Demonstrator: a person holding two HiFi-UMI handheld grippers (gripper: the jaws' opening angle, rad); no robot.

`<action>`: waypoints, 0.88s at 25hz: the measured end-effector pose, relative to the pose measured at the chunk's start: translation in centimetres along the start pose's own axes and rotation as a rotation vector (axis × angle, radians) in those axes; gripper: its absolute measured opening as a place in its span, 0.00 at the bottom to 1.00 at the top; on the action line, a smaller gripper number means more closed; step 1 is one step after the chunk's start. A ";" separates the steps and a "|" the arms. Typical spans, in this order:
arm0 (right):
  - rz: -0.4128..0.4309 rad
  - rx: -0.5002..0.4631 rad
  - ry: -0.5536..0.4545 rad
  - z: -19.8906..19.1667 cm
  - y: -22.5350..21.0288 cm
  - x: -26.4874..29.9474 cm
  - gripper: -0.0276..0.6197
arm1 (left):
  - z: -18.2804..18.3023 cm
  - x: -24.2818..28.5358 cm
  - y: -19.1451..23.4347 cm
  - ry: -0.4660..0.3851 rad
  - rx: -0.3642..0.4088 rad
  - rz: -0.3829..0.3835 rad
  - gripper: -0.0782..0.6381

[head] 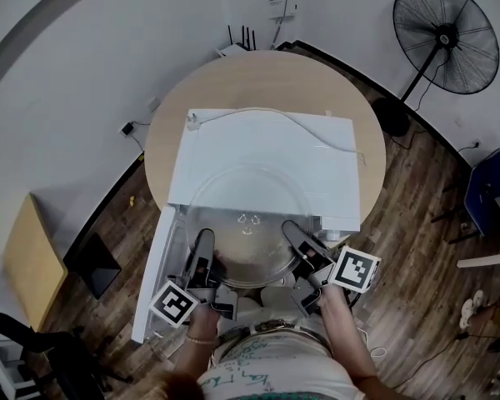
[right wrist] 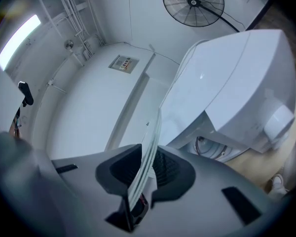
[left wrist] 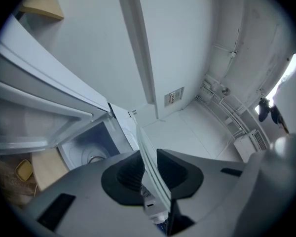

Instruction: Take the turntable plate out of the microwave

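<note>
The turntable plate (head: 246, 215) is clamped by its rim between the jaws of the left gripper (left wrist: 148, 168) and the right gripper (right wrist: 149, 168). It is held at lower centre of the head view, before the white microwave (head: 267, 152). The microwave's door (head: 150, 277) is swung open at lower left. The microwave is set on a round wooden table (head: 233, 77). A fan (head: 446, 36) is seen upper right, over a plank floor (head: 417, 257).

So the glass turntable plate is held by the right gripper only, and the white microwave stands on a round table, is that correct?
Not by the right gripper only: the left gripper also clamps the rim of the glass turntable plate, as the left gripper view shows. The rest holds: the white microwave stands on the round table.
</note>
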State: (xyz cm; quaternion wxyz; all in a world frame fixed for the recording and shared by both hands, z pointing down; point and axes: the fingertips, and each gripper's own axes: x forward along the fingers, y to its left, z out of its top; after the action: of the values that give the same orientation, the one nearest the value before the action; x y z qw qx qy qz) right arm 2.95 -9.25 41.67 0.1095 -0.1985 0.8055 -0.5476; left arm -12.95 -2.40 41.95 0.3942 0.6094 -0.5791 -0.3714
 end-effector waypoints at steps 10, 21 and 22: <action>-0.149 -0.057 0.028 0.7 -1.9 1.3 0.16 | 0.1 3.3 1.7 0.077 -0.104 0.029 0.22; -0.230 -0.102 -0.002 0.0 -3.4 1.3 0.29 | 0.4 5.3 2.6 0.142 -0.195 0.047 0.19; -0.212 -0.109 -0.005 -0.1 -3.2 1.4 0.31 | 0.4 5.6 2.5 0.142 -0.204 0.042 0.19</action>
State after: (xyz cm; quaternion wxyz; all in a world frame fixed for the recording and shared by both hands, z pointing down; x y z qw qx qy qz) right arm 2.36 -10.84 44.74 0.0419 -0.2897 0.8083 -0.5108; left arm -14.02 -8.05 44.08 0.5018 0.5784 -0.5217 -0.3760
